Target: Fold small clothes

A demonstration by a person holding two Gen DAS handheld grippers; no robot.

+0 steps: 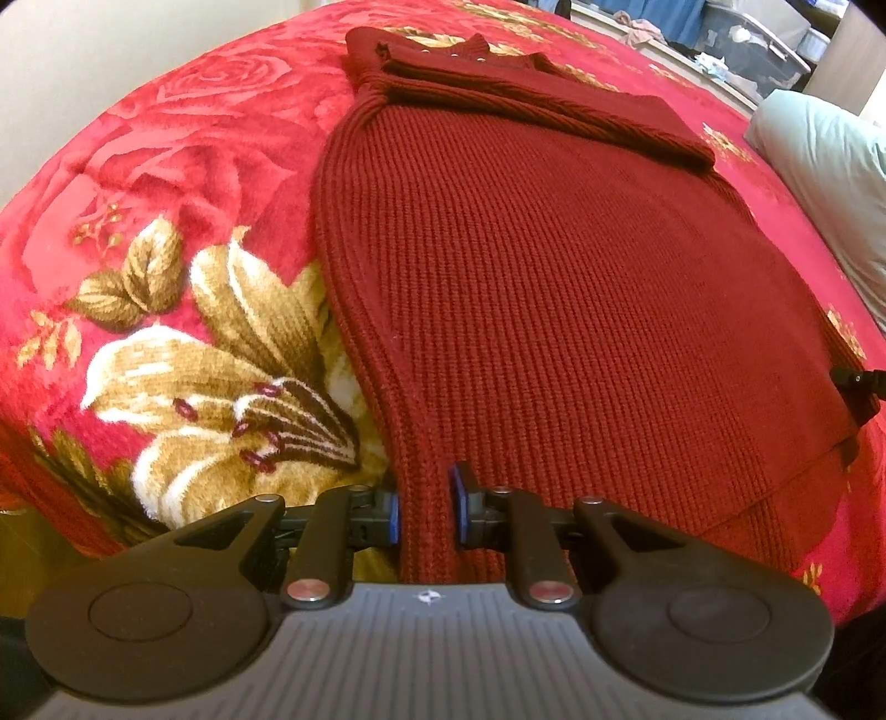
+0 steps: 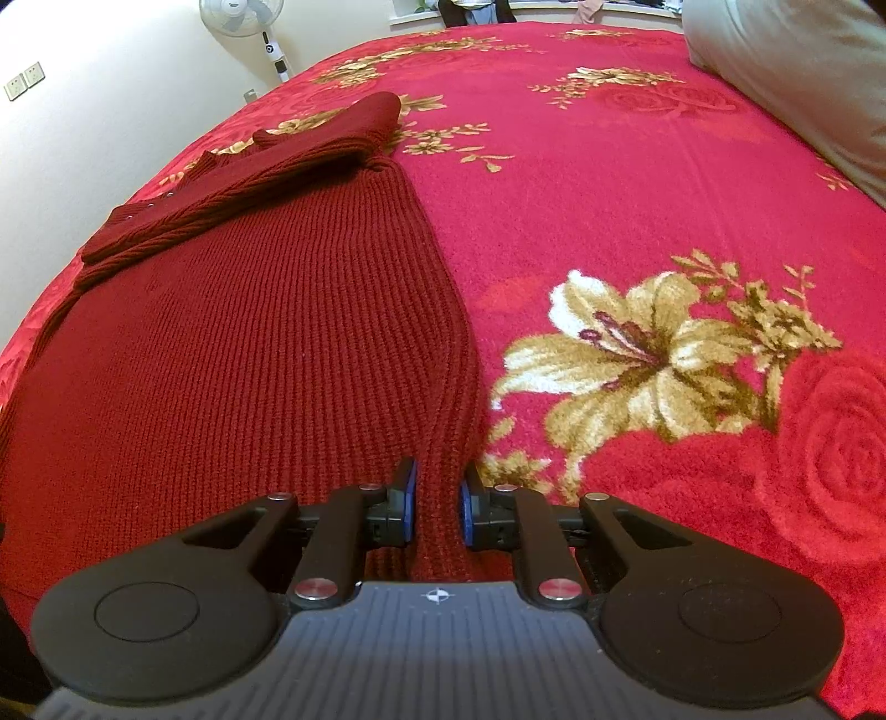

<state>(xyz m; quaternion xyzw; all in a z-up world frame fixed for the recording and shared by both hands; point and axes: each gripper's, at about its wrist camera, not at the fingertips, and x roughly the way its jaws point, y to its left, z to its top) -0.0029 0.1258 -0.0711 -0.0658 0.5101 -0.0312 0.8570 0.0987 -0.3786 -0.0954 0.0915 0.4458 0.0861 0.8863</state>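
Both claws, left (image 1: 423,512) and right (image 2: 438,512), pinch the near hem corners of the sweater (image 1: 554,288) lying flat on the bed (image 2: 609,194), sleeves folded across top; thick knit could slip if lifted unevenly.

Sweater (image 1: 554,288): near hem and both gripped corners pass behind the hand-held gripper bodies at the lower edge of each view, left hand-held gripper (image 1: 425,507) and right hand-held gripper (image 2: 437,504), so the cloth edge past the blue pads is hidden; the folded sleeves cover the chest, and the small studs at the collar (image 1: 443,52) are too small to identify. Bed cover (image 2: 637,183): hidden under the sweater, cut by frame edges. Pillow (image 1: 830,183), fan (image 2: 243,16), wall sockets (image 2: 25,80), storage bins (image 1: 764,50): all cropped or blurred by the fisheye rim; the far shelf clutter is unreadable.
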